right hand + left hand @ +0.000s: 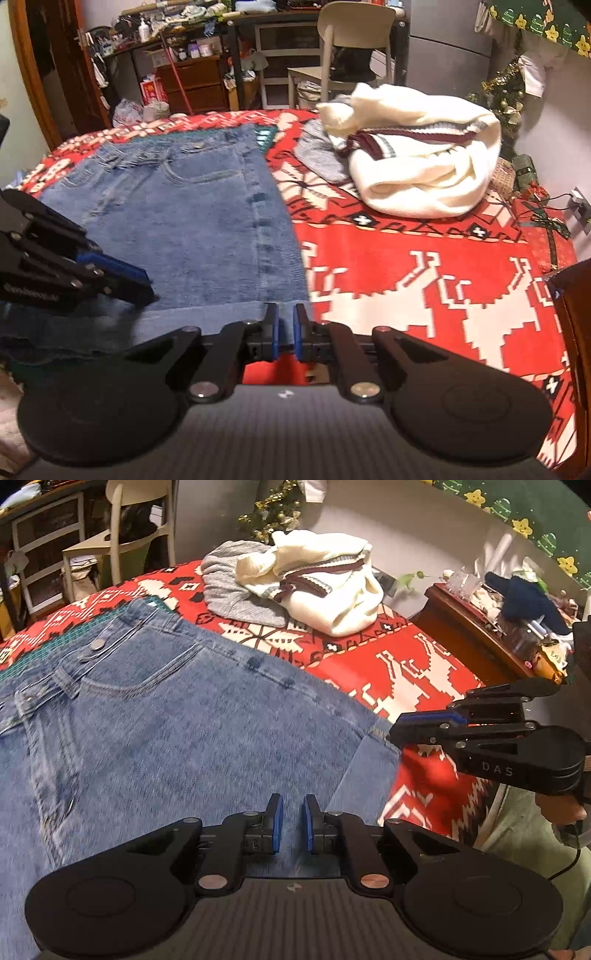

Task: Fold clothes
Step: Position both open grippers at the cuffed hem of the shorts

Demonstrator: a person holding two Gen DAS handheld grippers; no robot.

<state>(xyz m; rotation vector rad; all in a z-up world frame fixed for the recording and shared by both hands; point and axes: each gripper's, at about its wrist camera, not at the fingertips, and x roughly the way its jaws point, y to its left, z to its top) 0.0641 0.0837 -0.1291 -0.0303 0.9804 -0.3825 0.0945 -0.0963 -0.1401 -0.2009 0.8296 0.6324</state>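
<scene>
Nearest the lens, the left gripper [292, 825] has its blue pads nearly together with a fold of the faded blue denim jeans [155, 716] between them; it looks clamped on the cloth. The right gripper [285, 334] is likewise pinched on the jeans' pale turned-over edge, at the near edge of the bed.

The jeans lie flat across the red-and-white patterned bedspread [424, 266], waistband toward the far edge, the near end doubled over.

Step in hand, as I judge it: carrying the gripped end up over the waist for a fold. The next move calls for both hands travelling together, keeping the edge taut and square.

A cream knit sweater with maroon stripes [325, 579] and a grey knit garment [229, 590] are heaped at the far right corner, unfolded.

Containers: none in play; drawer units behind, contents unclear.
</scene>
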